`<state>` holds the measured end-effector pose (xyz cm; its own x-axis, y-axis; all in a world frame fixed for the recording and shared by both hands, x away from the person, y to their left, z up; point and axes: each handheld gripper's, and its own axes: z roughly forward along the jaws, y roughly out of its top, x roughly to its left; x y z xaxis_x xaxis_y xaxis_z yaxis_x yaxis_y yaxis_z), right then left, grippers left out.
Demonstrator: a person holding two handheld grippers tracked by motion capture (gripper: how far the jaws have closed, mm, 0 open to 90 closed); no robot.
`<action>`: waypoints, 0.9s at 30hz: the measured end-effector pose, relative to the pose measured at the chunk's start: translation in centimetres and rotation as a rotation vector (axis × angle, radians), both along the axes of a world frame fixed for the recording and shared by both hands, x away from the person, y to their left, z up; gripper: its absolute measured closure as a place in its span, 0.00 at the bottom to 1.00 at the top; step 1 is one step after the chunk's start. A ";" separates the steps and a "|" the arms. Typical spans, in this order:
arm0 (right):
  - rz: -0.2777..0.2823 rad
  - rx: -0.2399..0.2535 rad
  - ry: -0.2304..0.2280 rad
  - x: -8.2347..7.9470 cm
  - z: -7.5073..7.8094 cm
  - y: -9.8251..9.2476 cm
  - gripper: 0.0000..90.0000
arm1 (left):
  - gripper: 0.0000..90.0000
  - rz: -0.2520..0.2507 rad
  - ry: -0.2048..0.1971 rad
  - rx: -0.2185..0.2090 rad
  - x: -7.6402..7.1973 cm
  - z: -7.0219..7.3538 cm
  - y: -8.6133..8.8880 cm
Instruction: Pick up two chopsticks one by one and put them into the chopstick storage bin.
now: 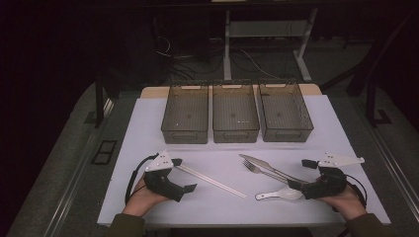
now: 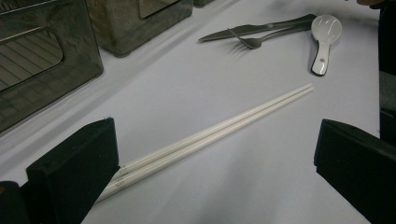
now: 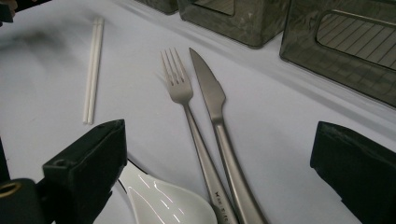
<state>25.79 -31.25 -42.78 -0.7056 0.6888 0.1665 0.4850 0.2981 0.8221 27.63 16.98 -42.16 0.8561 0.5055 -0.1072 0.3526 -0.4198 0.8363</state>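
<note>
Chopsticks (image 2: 210, 133) lay as a touching pair on the bench (image 1: 148, 123), between the wide-open fingers (image 2: 74, 168) of the left gripper (image 1: 180, 174). The right gripper (image 1: 302, 174), also open and empty, faced the fork (image 3: 187, 112), knife (image 3: 212, 100) and spoon (image 3: 163, 200). Closing squarely across both sticks near their thick ends would probably keep them from splaying.

Chopsticks (image 2: 210, 133): near ends hidden behind left gripper's (image 2: 217, 158) jaw in the left gripper view. Spoon (image 3: 163, 203), fork (image 3: 191, 126) & knife (image 3: 217, 121): handles/bowl cut off by bottom edge in the right gripper view, spoon partly behind right gripper's (image 3: 219, 163) jaw. Bins (image 3: 336, 42) cropped at top edge. Print on chopsticks & fork handle too small to read. Far floor in the high view too dark to make out.
</note>
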 end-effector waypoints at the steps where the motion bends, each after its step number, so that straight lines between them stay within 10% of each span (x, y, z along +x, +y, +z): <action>1: 0.001 0.001 0.001 0.0 0.0 0.0 0.04 | 0.00 0.001 0.003 -0.001 0.0 0.0 0.0; 13: 0.006 0.017 0.009 0.0 0.1 -0.2 0.04 | 0.03 0.006 -0.005 0.006 0.7 0.2 -0.3; 27: 0.011 0.019 0.013 0.0 0.2 -0.1 0.04 | 0.37 -0.011 -0.018 0.044 2.9 0.3 -0.3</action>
